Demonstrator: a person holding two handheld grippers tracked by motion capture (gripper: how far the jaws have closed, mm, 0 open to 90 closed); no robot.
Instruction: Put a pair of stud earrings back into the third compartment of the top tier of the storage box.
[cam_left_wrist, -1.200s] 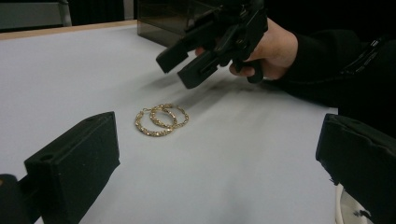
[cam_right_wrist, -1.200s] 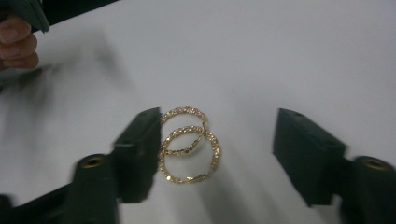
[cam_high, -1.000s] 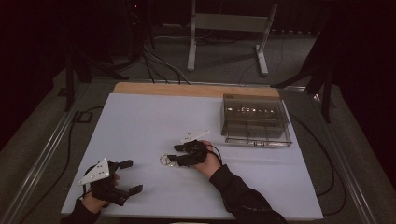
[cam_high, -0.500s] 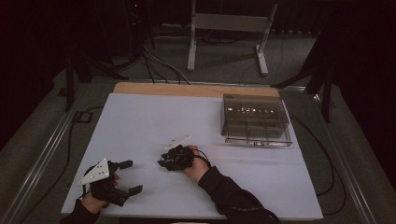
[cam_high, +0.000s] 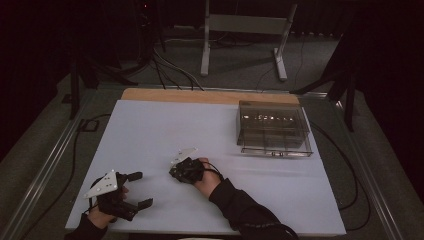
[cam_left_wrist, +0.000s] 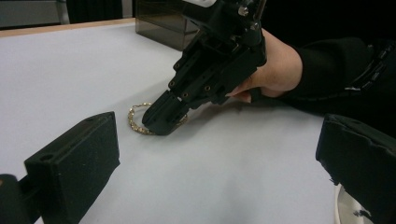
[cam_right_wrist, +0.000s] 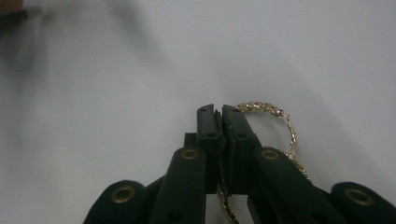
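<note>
From the high view the right tool (cam_high: 176, 171) is a dark shape on the white table (cam_high: 150, 130), well apart from the clear plastic box (cam_high: 272, 129). The right gripper view shows its jaws pressed together on a thin gold beaded bracelet (cam_right_wrist: 285, 135), looped and glinting, lying on the table. The left tool (cam_high: 142, 189), near the table's front edge, has its jaws spread wide, holding nothing.

The high view looks forward and down over the whole white worktop (cam_high: 150, 130). The left gripper view sits low, facing across it toward the right claw (cam_left_wrist: 161, 119). The right gripper view looks closely down at the gold bracelet (cam_right_wrist: 275, 121), which the left gripper view also shows.
</note>
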